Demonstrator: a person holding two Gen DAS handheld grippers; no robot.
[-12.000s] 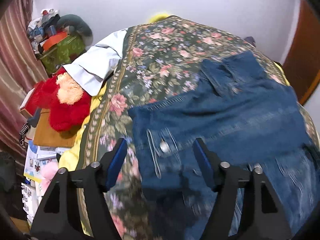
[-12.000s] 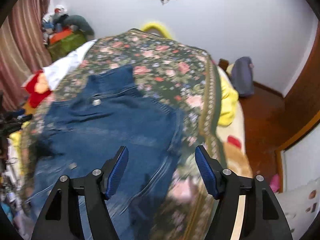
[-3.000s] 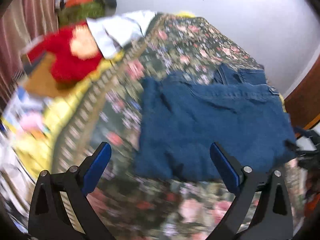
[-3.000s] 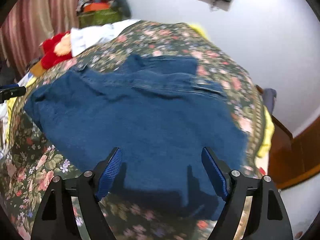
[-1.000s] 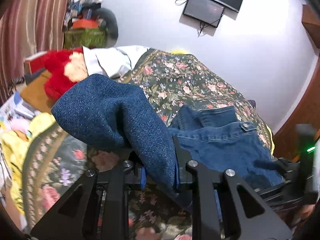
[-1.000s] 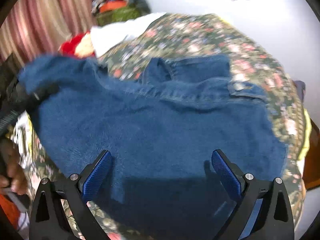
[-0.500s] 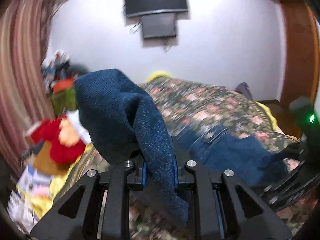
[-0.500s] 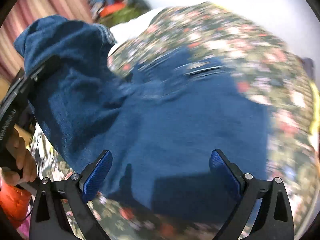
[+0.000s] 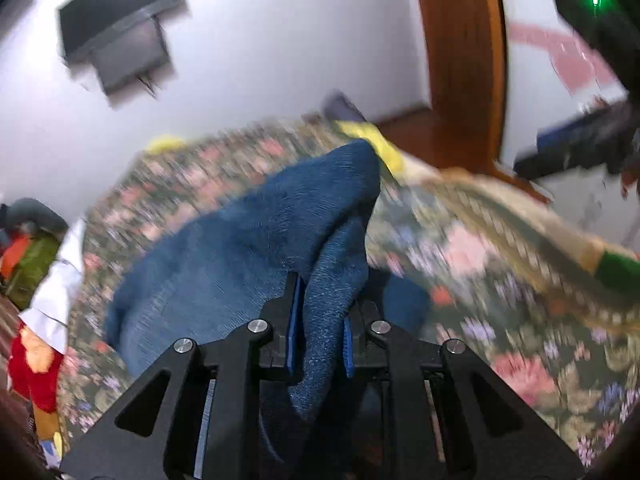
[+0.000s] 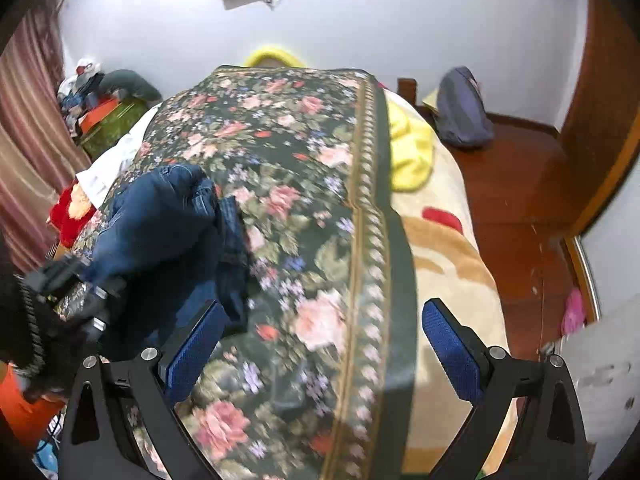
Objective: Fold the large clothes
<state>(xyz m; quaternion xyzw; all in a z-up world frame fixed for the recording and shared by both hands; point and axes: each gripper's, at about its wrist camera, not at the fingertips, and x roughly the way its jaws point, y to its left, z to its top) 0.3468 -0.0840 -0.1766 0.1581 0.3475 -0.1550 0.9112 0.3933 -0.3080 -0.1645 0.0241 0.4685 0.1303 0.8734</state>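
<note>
A blue denim jacket (image 9: 248, 240) hangs bunched from my left gripper (image 9: 320, 332), whose blue pads are shut on a fold of it above the floral bedspread (image 9: 500, 264). In the right wrist view the same jacket (image 10: 160, 224) is lifted at the left side of the bed, with the left gripper body (image 10: 76, 284) under it in a dark sleeve. My right gripper (image 10: 324, 344) stands wide open over the bedspread (image 10: 304, 208), to the right of the jacket, nothing between its fingers.
A red plush toy (image 10: 72, 208) and white cloth (image 10: 108, 168) lie at the bed's left edge, with clutter (image 10: 104, 100) beyond. A yellow blanket (image 10: 412, 152) and a grey bag (image 10: 460, 112) sit at the right, above wooden floor (image 10: 520, 184). A screen (image 9: 116, 36) hangs on the wall.
My left gripper has swung the gripped jacket up and across the bed while rolling. The right gripper has moved rightward off the jacket, which now bunches at the left instead of lying spread under it.
</note>
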